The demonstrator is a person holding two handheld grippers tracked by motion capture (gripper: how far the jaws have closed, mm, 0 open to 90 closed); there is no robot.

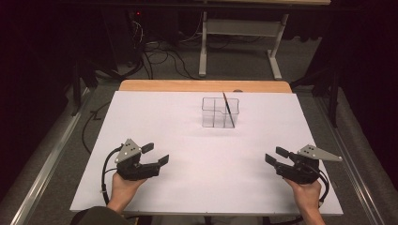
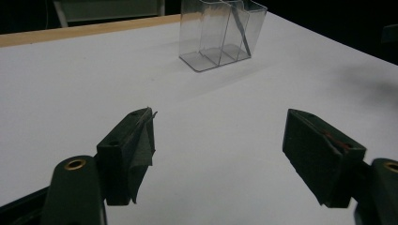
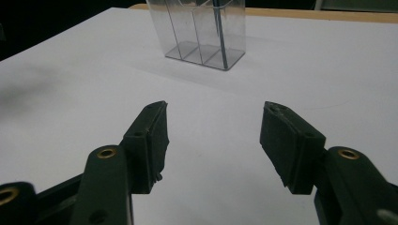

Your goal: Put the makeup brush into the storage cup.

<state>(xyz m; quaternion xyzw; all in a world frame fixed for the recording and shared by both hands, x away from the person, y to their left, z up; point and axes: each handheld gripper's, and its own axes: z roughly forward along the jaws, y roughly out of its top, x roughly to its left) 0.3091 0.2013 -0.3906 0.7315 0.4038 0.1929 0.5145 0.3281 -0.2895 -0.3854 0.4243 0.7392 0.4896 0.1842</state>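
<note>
- left gripper (image 1: 156, 154) rests at the near left of the white table (image 1: 187, 140), jaws spread wide with nothing between them.
- right gripper (image 1: 276, 155) sits at the near right, jaws likewise wide apart and bare.
- clear divided holder (image 1: 220, 112) stands far, centre, well apart from both.
- a thin dark stick (image 1: 228, 108) leans in its right compartment.

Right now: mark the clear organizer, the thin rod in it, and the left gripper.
clear organizer (image 1: 212, 117), high view, front wall.
thin rod (image 1: 228, 110), high view, mid-shaft.
left gripper (image 1: 156, 154), high view, gap between its open jaws.
</note>
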